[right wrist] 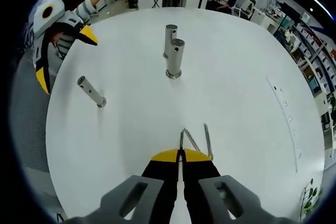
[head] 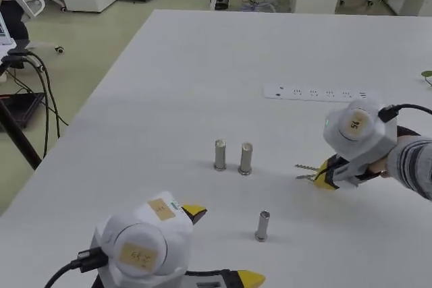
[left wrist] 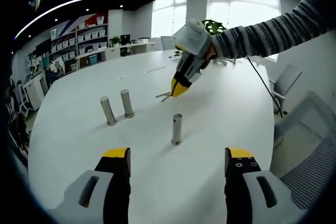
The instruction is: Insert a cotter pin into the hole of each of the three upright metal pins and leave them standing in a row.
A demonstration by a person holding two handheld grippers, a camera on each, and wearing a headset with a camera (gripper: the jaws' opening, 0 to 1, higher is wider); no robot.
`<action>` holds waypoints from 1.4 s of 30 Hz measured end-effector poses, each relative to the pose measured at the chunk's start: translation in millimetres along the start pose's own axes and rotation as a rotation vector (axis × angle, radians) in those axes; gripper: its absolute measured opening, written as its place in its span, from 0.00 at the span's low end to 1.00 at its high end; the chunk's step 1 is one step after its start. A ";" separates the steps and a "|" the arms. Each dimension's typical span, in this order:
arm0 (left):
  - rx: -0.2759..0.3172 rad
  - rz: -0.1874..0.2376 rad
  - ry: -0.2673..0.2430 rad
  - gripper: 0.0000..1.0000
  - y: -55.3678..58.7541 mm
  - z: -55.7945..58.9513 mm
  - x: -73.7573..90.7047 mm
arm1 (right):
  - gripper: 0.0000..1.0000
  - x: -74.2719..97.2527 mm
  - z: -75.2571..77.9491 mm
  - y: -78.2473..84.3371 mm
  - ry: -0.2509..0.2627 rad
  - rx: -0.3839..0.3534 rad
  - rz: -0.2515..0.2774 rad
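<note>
1. The right gripper (right wrist: 181, 156) has its jaws pressed together low over the worktop (head: 169, 99). A thin cotter pin (right wrist: 181, 139) sticks out from between the tips, so I judge it is pinched there, though the contact is too small to be sure. The spare cotter pins (right wrist: 208, 140) lie flat just beside the tips.
2. The held cotter pin runs forward in line with the jaws, roughly level with the worktop. It points toward the pair of metal pins (right wrist: 175, 56), which stand almost straight ahead.
3. The single metal pin (head: 262, 225) stands apart from the pair, closer to the person and off to the left of the right gripper's line. The three are therefore not yet in a row.
4. All three metal pins stand with their long axis vertical, so the level cotter pin would meet them crosswise. Their cross holes are too small to make out.
5. The left gripper (left wrist: 178, 153) is spread wide and holds nothing. It faces the single metal pin and is the nearer one to it, while the right gripper is the one carrying a cotter pin.
</note>
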State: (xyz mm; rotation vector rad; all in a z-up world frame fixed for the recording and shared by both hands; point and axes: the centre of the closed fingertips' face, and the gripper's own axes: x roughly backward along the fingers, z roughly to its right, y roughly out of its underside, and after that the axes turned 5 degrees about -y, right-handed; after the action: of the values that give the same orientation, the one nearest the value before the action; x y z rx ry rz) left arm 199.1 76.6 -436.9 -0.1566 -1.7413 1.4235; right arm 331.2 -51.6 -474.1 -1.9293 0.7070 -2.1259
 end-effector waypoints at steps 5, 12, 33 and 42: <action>0.022 0.006 0.005 0.67 -4.5 1.2 -1.8 | 0.00 15.2 -10.8 -10.0 0.019 0.081 0.020; 0.032 0.015 0.013 0.60 -17.0 -0.4 -3.7 | 0.00 27.9 -28.6 -19.9 0.044 0.182 0.055; 0.179 0.075 0.061 0.37 -40.7 12.4 -11.4 | 0.00 41.0 -94.0 -53.9 0.075 0.396 0.152; 0.318 0.110 0.105 0.27 -47.5 17.7 -10.2 | 0.00 44.7 -113.0 -66.7 0.092 0.465 0.184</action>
State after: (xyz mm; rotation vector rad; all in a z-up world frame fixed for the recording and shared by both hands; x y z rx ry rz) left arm 212.7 41.4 -401.6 -0.1535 -1.4191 1.7206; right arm 226.7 11.6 -408.4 -1.4739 0.3435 -2.0474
